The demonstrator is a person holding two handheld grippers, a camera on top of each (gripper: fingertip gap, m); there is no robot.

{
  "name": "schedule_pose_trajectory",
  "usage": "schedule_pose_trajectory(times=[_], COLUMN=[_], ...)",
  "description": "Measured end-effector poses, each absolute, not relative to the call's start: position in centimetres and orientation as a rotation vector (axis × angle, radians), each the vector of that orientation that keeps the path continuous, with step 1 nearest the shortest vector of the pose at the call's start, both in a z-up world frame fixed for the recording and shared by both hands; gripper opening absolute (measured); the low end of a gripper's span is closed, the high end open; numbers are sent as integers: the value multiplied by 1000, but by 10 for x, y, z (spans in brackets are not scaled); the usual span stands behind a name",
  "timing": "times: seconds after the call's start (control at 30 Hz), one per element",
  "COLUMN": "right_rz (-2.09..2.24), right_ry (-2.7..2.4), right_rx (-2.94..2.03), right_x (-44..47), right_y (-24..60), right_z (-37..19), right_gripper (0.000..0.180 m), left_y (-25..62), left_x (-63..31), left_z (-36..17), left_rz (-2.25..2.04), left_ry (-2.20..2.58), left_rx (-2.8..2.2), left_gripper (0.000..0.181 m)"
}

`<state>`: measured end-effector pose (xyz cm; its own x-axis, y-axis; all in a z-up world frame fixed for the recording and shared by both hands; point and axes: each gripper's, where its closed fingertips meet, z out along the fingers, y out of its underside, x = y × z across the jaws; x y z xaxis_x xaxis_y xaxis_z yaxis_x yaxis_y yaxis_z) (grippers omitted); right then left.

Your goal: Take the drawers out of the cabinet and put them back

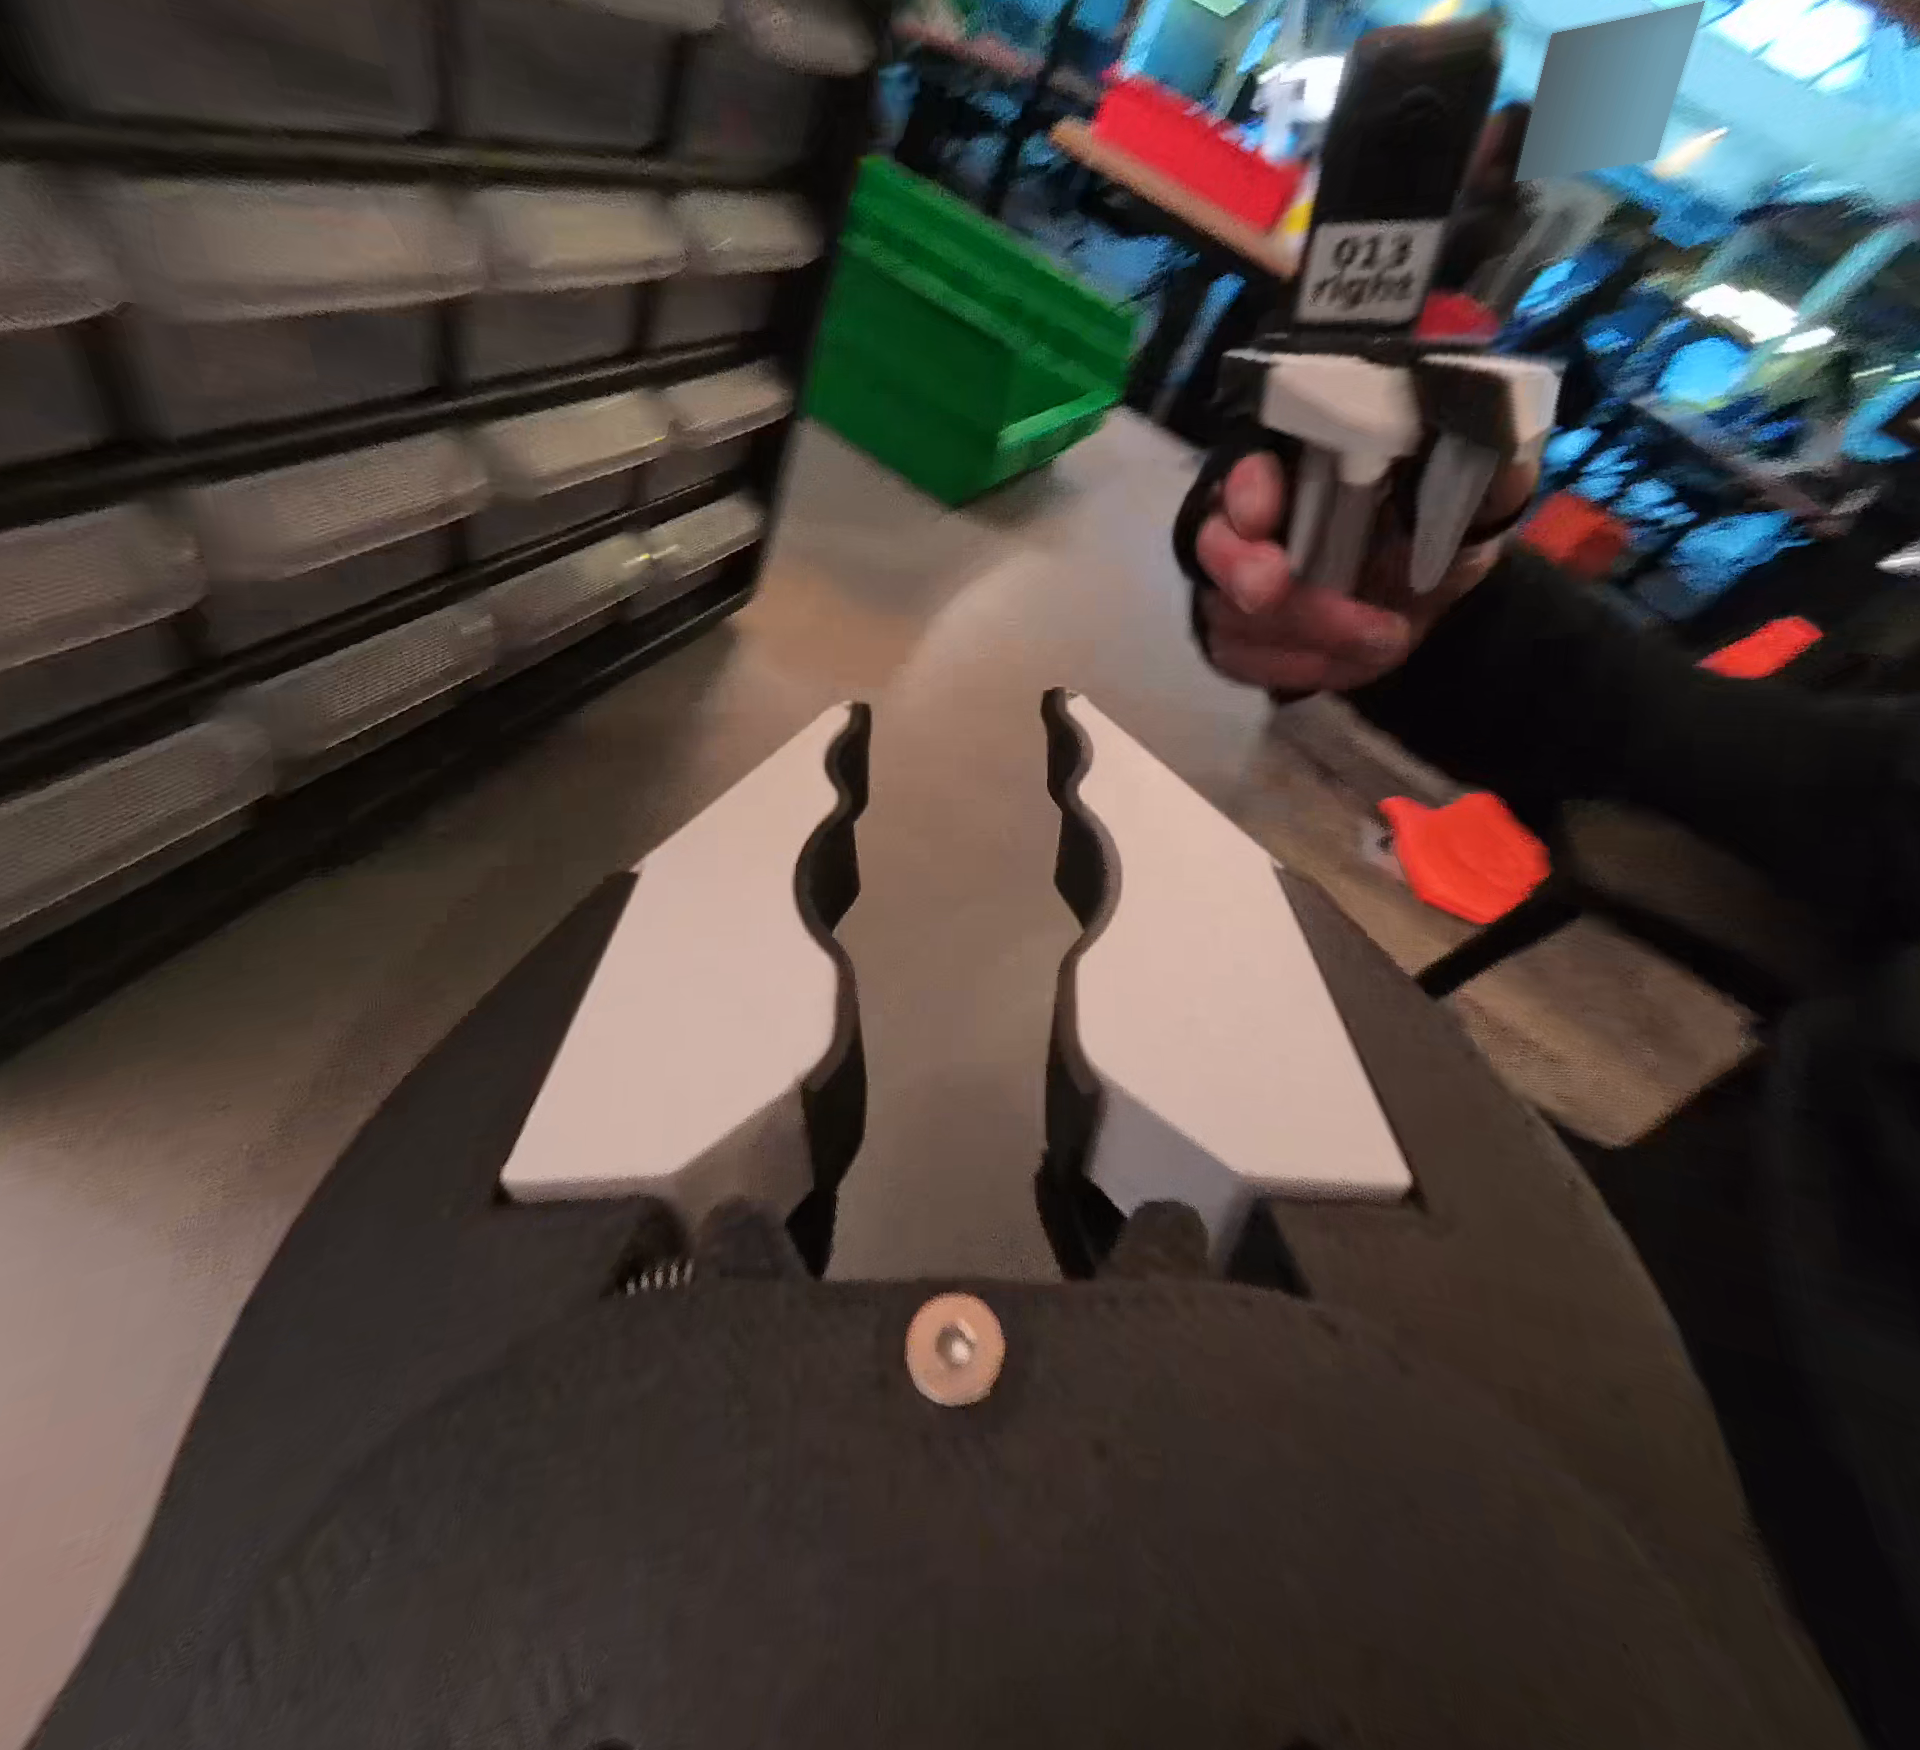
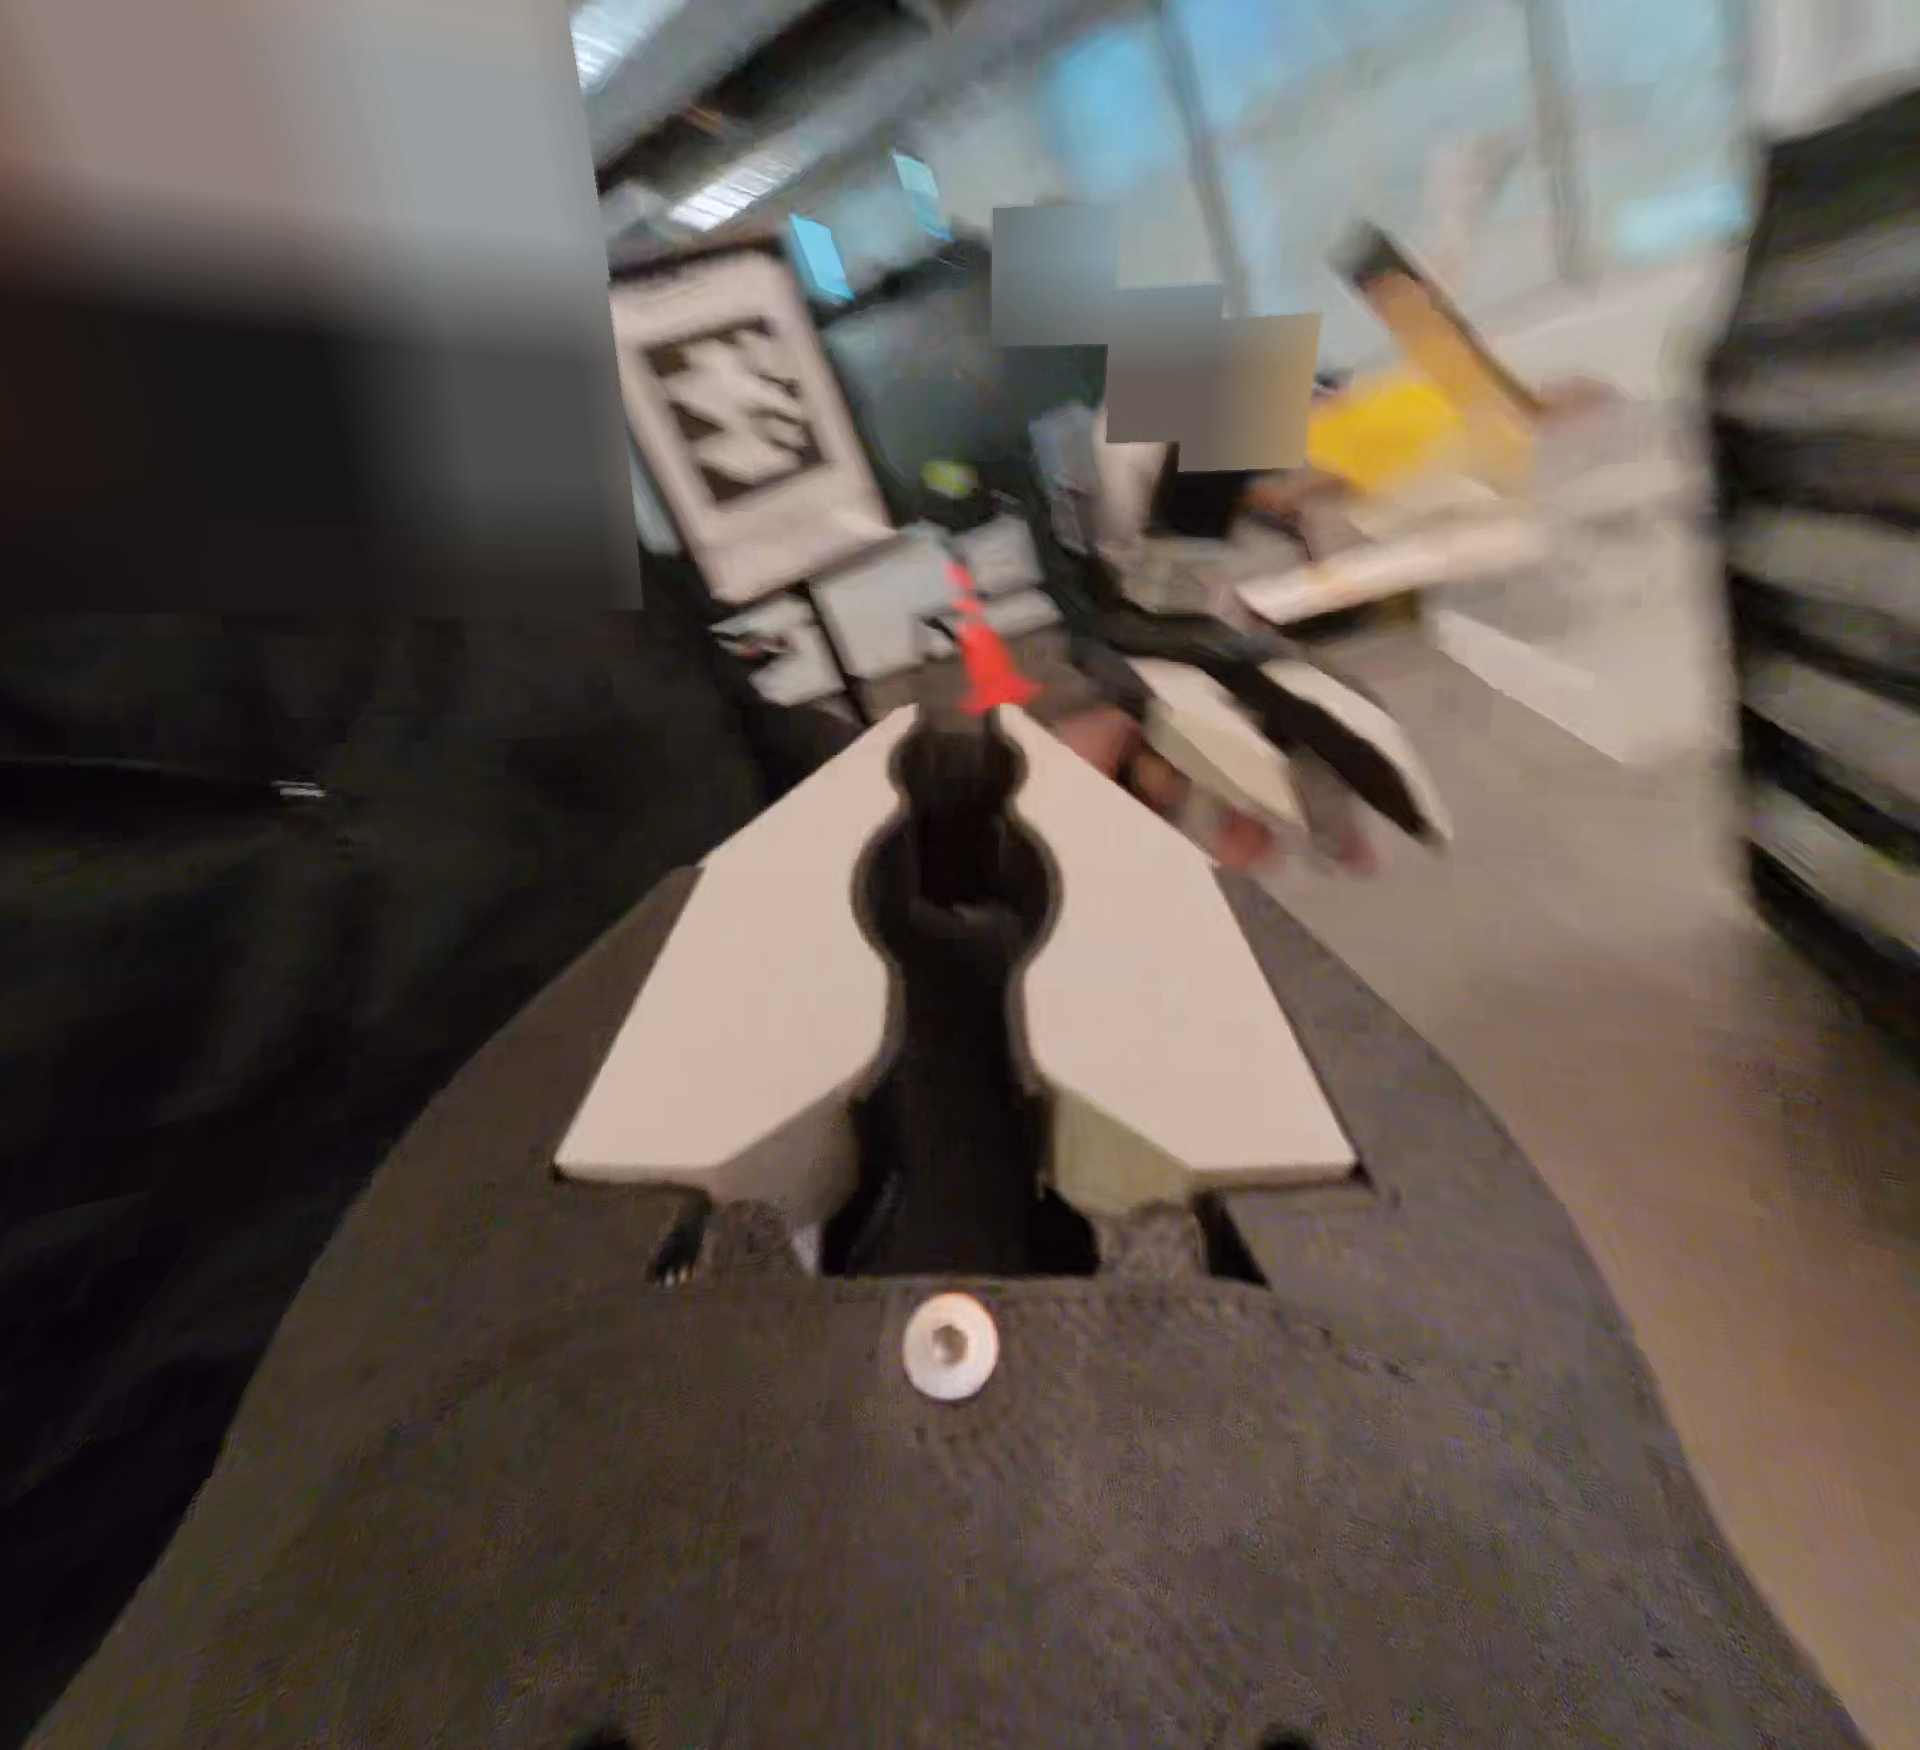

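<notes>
A: So where is the cabinet (image 1: 395,329)?

B: It stands on the bench (image 1: 935,620), all its drawers (image 1: 343,246) seemingly pushed in, though blur hides detail. The left hand-held gripper (image 1: 956,713) is just beside the cabinet's front, fingers parted, holding nothing.

A: And the other one?

B: The right hand-held gripper (image 1: 1392,526) is farther from the cabinet, raised above the bench. Its own view shows the tips nearly touching, with nothing gripped.

A: Which step, then?

B: Either before the first pull or after the last return, I'd guess. A next pull calls for turning a gripper to face a drawer front and closing on its lip.
</notes>
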<state>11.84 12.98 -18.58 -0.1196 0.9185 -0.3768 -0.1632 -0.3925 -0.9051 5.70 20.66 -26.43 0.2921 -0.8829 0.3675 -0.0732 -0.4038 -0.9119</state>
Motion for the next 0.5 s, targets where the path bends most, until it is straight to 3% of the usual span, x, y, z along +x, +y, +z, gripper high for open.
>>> schedule_pose_trajectory(times=[0.03,0.1,0.17,0.27,0.5], right_rz=[1706,1744,1747,1766,1687], right_ry=[-958,-1077,-1146,-1166,-1171], right_rx=[-1184,-1074,-1049,-961,-838], right_x=[112,93,74,62,63], right_y=[109,77,60,41,25], right_z=[-165,-145,-137,-117,-87], right_gripper=[0,5,18,31,33], left_y=[196,173,149,131,113], left_x=[71,99,124,139,127], left_z=[-254,-240,-222,-202,-179], left_rz=[-1283,-1379,-1486,-1498,-1649], left_ry=[886,931,966,1013,1066], left_rx=[-1677,-1615,-1544,-1471,-1395], left_gripper=[33,35,36,22,42])
